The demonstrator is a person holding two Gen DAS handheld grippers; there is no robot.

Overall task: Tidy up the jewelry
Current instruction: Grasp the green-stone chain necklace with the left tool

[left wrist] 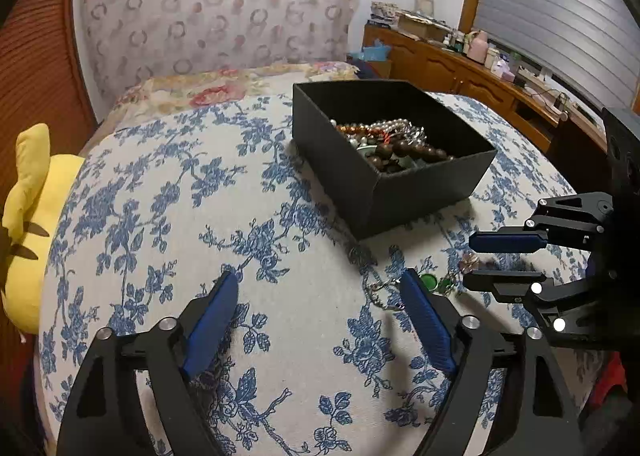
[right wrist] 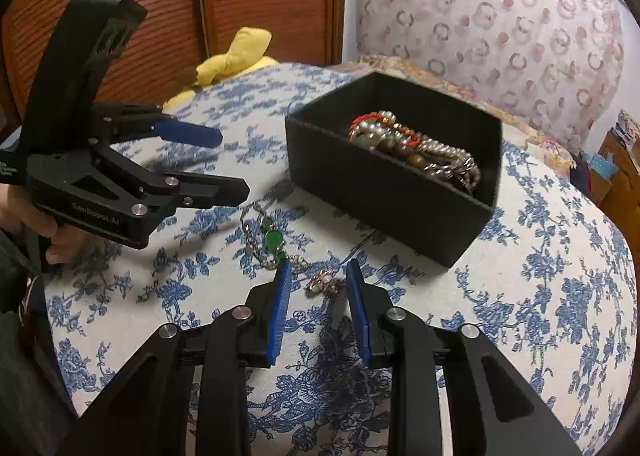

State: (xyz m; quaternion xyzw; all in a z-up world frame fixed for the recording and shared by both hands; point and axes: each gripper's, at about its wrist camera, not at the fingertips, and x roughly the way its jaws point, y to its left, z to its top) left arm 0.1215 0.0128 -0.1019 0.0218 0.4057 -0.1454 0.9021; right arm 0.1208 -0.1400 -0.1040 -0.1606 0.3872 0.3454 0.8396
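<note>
Right gripper (right wrist: 316, 276), jaws released, brackets a small gold trinket (right wrist: 323, 282) on the blue-floral bed cover (right wrist: 540, 296); a green-stone chain (right wrist: 270, 238) lies just beyond its left finger. Left gripper (left wrist: 320, 288) hovers, jaws spread wide, empty. Farther ahead sits a black box (right wrist: 384, 192) heaped with beads (right wrist: 416, 148). Beyond: yellow plush (left wrist: 36, 216), patterned curtain (left wrist: 216, 0), wooden dresser (left wrist: 460, 68).

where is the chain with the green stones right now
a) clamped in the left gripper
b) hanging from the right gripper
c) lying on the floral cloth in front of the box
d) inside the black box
c: the chain with green stones lies loose on the floral cloth, outside the black box, with both the left gripper and the right gripper open and gripping nothing.
</note>
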